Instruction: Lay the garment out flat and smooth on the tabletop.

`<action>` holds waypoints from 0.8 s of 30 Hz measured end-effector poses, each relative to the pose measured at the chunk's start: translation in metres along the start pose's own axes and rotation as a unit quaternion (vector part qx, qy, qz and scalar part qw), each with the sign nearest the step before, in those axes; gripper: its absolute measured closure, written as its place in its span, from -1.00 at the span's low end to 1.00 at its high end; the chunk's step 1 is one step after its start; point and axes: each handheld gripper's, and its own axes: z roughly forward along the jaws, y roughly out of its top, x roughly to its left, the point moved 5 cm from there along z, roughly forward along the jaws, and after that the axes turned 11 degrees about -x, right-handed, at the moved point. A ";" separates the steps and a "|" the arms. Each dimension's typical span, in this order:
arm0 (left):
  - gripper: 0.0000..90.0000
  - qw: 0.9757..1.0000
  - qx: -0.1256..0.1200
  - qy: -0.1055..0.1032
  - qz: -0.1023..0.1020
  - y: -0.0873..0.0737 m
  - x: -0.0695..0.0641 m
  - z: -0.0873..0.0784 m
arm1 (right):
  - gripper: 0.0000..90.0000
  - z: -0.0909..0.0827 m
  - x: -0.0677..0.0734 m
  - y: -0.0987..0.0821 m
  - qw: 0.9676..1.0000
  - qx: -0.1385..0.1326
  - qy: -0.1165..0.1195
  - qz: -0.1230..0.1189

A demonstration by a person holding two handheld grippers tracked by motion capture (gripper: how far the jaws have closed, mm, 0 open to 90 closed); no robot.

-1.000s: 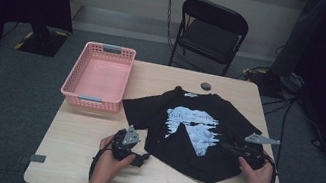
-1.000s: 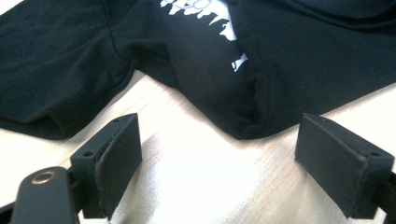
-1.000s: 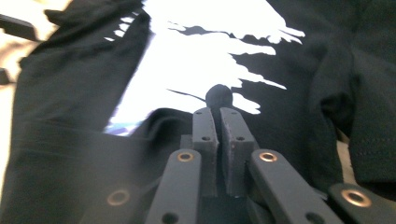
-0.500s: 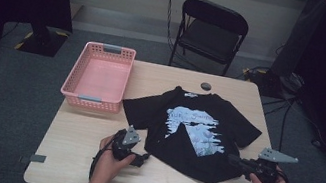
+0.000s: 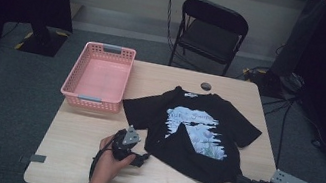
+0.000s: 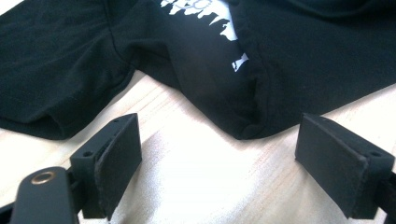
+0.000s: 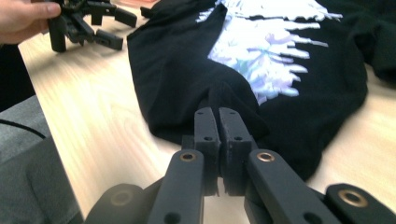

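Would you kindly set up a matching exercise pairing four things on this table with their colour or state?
Things:
1. left gripper
2. right gripper
3. basket
4. T-shirt

States:
A. pink, at the table's left edge
B. jaws apart, nothing between them
C. black, with a pale print
D. jaws shut on the shirt's hem

Pairs: 1-B, 2-D, 3-A, 4-C
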 end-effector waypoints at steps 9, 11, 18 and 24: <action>-0.69 1.000 0.000 0.000 0.000 0.000 0.000 0.000 | 0.95 -0.024 0.004 -0.024 1.000 0.013 -0.004 0.010; -0.69 1.000 0.000 0.001 -0.001 0.000 0.000 0.000 | 0.94 -0.028 0.005 -0.026 1.000 0.011 -0.005 0.011; -0.70 1.000 0.000 0.002 -0.001 0.000 0.000 0.000 | 0.67 -0.035 0.006 -0.023 0.999 -0.024 0.001 0.031; -0.71 1.000 0.001 0.001 -0.001 0.000 0.001 0.001 | 0.38 -0.017 0.002 -0.001 0.999 -0.038 -0.009 0.022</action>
